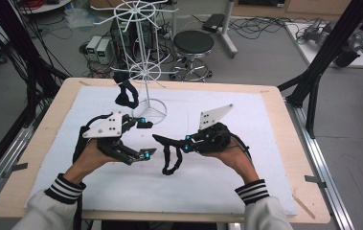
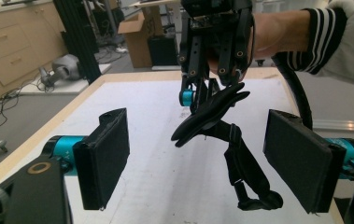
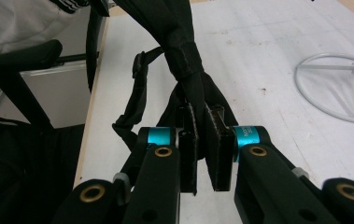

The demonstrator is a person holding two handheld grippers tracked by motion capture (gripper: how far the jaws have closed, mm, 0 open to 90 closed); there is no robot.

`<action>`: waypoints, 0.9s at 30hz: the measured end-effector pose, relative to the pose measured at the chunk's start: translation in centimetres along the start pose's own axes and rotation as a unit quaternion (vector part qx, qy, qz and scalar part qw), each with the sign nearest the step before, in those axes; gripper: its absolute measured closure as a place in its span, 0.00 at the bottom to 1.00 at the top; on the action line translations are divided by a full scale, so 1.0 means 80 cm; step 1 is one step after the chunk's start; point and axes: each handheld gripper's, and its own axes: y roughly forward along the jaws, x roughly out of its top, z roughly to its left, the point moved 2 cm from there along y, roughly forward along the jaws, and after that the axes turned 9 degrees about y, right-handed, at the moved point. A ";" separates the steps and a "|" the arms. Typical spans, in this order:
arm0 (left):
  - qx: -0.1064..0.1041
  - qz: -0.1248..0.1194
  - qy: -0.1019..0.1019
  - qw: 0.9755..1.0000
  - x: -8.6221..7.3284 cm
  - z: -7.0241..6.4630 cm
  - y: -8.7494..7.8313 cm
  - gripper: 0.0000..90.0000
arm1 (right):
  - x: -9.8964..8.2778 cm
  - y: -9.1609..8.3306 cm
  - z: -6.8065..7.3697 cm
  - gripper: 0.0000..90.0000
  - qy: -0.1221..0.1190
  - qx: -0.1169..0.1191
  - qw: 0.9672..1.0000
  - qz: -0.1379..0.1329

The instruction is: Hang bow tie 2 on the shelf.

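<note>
Both tools black with turquoise collars at the pads: left tool [image 1: 143,136], right tool [image 1: 172,142]; each carries a pale grey plate dotted with small dark holes, and brass-coloured rivets show on the right tool's arms [image 3: 163,151]. Strap [image 1: 172,160] black, matte; a second black strap [image 1: 126,93] hangs on the white wire rack [image 1: 146,67]. Desk [image 1: 284,191] pale wood with a white mat [image 1: 217,191]; sleeves [image 1: 253,191] white, cuffs striped black and white.

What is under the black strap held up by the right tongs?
The black strap hangs from the right tongs, shut on it. Beneath it lies the white table cover, which its lower loop seems to touch. Nothing else shows there; the patch directly under the loop is covered.
</note>
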 end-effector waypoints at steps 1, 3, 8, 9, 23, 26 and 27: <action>-0.003 0.003 0.003 1.000 0.001 0.000 0.001 0.26 | 0.000 0.000 0.000 0.94 0.000 0.000 1.000 0.001; -0.007 0.002 0.006 1.000 0.002 0.000 0.003 0.28 | 0.000 0.001 0.000 0.94 0.001 0.002 1.000 0.001; -0.021 0.010 0.014 1.000 0.003 -0.001 0.009 0.37 | 0.001 0.002 0.000 0.94 0.000 0.003 1.000 0.001; -0.021 0.010 0.014 1.000 0.003 -0.001 0.009 0.39 | 0.001 0.002 0.000 0.94 0.000 0.003 1.000 0.001; -0.040 0.012 0.029 0.999 0.003 -0.004 0.011 0.66 | 0.005 0.007 0.000 0.94 -0.002 0.007 1.000 0.011; -0.037 0.012 0.035 0.999 0.003 -0.004 0.010 0.73 | 0.005 0.007 0.001 0.94 0.000 0.008 1.000 0.011; -0.037 0.012 0.035 0.999 0.003 -0.004 0.010 0.76 | 0.006 0.007 0.000 0.94 -0.001 0.009 1.000 0.010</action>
